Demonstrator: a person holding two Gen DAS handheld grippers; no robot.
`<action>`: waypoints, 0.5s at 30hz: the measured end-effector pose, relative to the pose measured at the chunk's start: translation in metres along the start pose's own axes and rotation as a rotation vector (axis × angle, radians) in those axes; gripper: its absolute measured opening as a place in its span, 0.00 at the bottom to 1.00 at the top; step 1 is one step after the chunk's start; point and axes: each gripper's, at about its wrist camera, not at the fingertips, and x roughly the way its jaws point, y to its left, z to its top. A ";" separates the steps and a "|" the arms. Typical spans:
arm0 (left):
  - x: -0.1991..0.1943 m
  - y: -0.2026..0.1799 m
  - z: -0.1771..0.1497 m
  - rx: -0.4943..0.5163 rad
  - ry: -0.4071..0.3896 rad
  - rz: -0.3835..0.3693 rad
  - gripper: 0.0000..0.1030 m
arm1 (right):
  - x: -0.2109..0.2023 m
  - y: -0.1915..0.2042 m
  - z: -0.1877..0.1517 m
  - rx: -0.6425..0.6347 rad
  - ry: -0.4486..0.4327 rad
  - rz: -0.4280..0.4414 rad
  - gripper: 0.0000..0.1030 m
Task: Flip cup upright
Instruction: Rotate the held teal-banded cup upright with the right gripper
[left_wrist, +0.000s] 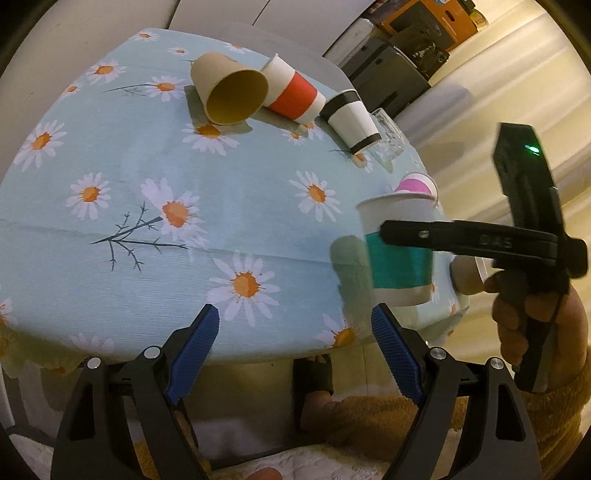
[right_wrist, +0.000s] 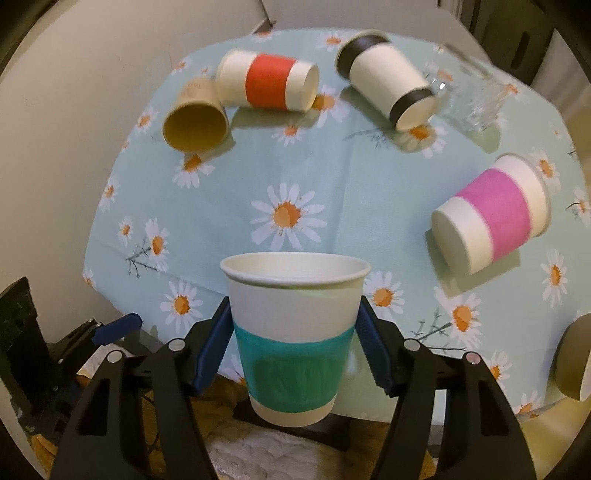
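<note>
Pinching the upright teal-banded cup (right_wrist: 293, 339), the right hand-held gripper (right_wrist: 293, 345) hides its sides; the left hand-held gripper (left_wrist: 291, 354) gapes.

Teal-banded cup (left_wrist: 400, 254): motion-blurred in left wrist view; band crossed by a finger of the right gripper (right_wrist: 291, 325); contact with the tablecloth (left_wrist: 147, 206) not determinable.
Pink-banded cup (left_wrist: 415, 186): mostly hidden behind teal-banded cup in left wrist view; only rim and pink patch visible.
Tan cup (right_wrist: 576, 362): cut by lens edge in right wrist view; half hidden by gripper finger in left wrist view.
Glass (right_wrist: 476, 99): clear, outline faint, orientation uncertain.
Kraft cup (right_wrist: 195, 122): printing on wall too small to read.
Left gripper (left_wrist: 291, 332): bodies cut by bottom edge.
</note>
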 end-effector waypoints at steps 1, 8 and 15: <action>0.000 0.001 0.000 -0.004 -0.002 -0.001 0.80 | -0.008 0.000 -0.003 0.002 -0.033 -0.003 0.63; -0.002 -0.001 0.001 0.003 -0.016 0.008 0.80 | -0.039 0.002 -0.027 0.005 -0.254 -0.013 0.63; -0.001 0.001 0.001 0.001 -0.019 0.023 0.80 | -0.060 0.014 -0.052 -0.014 -0.503 0.038 0.63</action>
